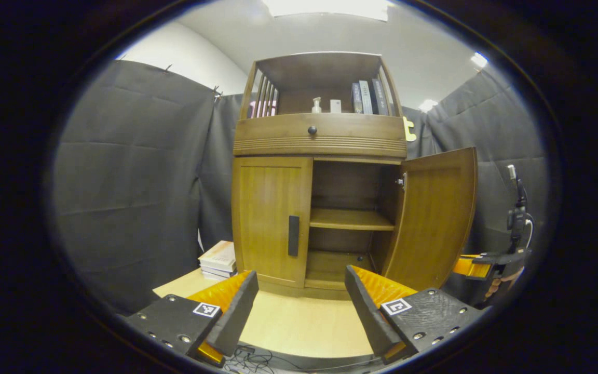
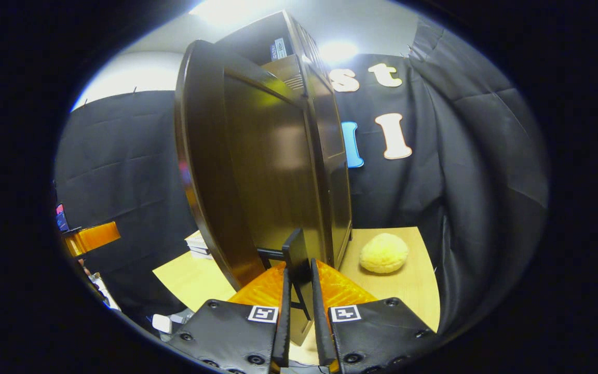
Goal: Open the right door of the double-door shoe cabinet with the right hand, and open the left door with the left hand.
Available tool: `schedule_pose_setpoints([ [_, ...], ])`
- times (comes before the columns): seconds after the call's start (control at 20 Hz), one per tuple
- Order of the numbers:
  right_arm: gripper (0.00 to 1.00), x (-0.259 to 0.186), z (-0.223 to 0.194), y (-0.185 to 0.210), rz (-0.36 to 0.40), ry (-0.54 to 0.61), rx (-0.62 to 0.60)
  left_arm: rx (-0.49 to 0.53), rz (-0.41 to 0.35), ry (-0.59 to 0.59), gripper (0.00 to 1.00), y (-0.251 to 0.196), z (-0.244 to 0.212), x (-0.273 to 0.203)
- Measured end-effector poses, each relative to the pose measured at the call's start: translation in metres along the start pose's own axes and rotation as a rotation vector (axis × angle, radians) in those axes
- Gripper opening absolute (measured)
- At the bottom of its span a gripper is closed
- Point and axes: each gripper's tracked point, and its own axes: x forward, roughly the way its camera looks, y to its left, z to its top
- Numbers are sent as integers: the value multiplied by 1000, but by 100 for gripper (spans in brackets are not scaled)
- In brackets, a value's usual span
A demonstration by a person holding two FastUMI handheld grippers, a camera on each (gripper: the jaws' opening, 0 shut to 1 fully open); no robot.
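The wooden shoe cabinet (image 1: 320, 137) stands straight ahead in the left gripper view. Its left door (image 1: 270, 218) is closed, and a black vertical handle (image 1: 293, 235) sits on it. The right door (image 1: 434, 218) is swung wide open, showing an inner shelf (image 1: 350, 219). My left gripper (image 1: 299, 293) is open, low in front of the cabinet, with nothing between its fingers. In the right gripper view the open right door (image 2: 257, 171) looms close. My right gripper (image 2: 299, 298) is shut on that door's black handle (image 2: 296, 254).
A stack of books (image 1: 218, 258) lies left of the cabinet on the light wooden platform (image 1: 299, 322). A yellow fluffy ball (image 2: 383, 253) rests on the platform by the cabinet's side. A drawer with a knob (image 1: 312, 130) and a top shelf holding books sit higher up. A stand with a device (image 1: 517, 218) is at the far right.
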Motion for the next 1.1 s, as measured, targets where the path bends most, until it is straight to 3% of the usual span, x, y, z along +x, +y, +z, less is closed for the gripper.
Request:
schedule_pose_setpoints([
  [0.35, 23, -26, -6, -3, -25, -17, 82, 35, -18, 0, 99, 3, 8, 30],
  [0.45, 23, -41, -11, -12, -75, -31, 86, 43, -23, -1, 99, 9, 9, 52],
  [0.5, 15, -49, -13, -17, -104, -38, 82, 42, -27, -1, 99, 12, 9, 66],
  [0.55, 23, -57, -16, -22, -142, -42, 77, 37, -35, -8, 99, 15, 10, 79],
  [0.6, 23, -66, -18, -27, -179, -49, 78, 32, -42, -17, 99, 17, 11, 94],
  [0.65, 14, -73, -20, -31, -218, -57, 82, 28, -48, -23, 99, 21, 12, 110],
  [0.7, 33, -77, -19, -33, -249, -66, 94, 27, -53, -19, 99, 26, 10, 125],
  [0.75, 30, -81, -19, -29, -269, -75, 105, 29, -64, -16, 94, 30, 7, 138],
  [0.8, 39, -81, -16, -26, -290, -82, 109, 31, -83, -13, 99, 32, 6, 151],
  [1.0, 98, -85, -13, -8, -390, -97, 68, 72, -155, -11, 99, 41, 7, 206],
  [1.1, 98, -82, -8, 7, -429, -108, 52, 109, -191, -13, 99, 43, 5, 232],
])
